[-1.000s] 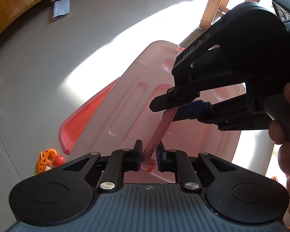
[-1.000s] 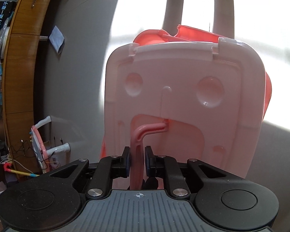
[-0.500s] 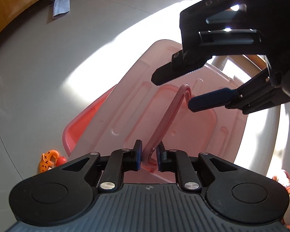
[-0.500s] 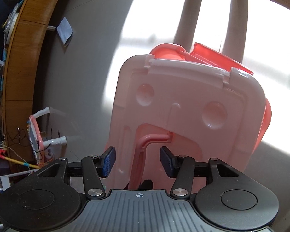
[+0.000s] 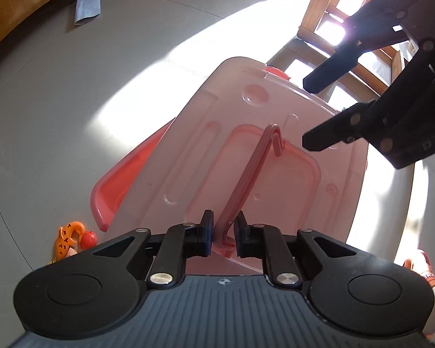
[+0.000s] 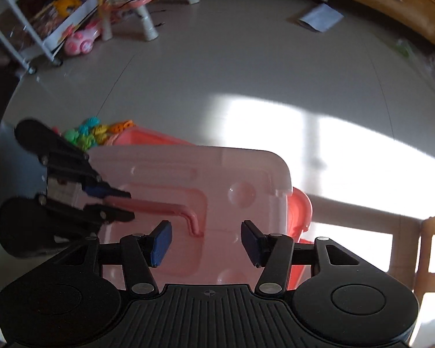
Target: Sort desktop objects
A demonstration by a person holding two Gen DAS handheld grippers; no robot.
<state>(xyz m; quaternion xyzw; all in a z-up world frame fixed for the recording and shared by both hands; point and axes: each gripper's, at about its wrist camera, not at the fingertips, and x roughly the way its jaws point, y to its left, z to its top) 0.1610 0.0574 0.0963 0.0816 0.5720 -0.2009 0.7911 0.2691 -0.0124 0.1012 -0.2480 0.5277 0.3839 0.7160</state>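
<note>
A pale pink lid lies across a coral storage box on the floor. My left gripper is shut on the near end of the lid's pink handle. My right gripper hovers above the handle's far end; its jaws stand apart and are closing, with nothing between them. In the right wrist view the right gripper hangs over the lid, and the left gripper clamps the handle at the left. Several colourful toy pieces show in the box behind the lid.
An orange toy lies on the floor left of the box. A grey sheet lies near a curved wooden cabinet. Wooden furniture legs stand beyond the box. A white rack and a pink toy are farther off.
My right gripper let go of the handle, opened, rose away from the lid and rolled about a quarter turn. My left gripper stayed shut on the handle.
</note>
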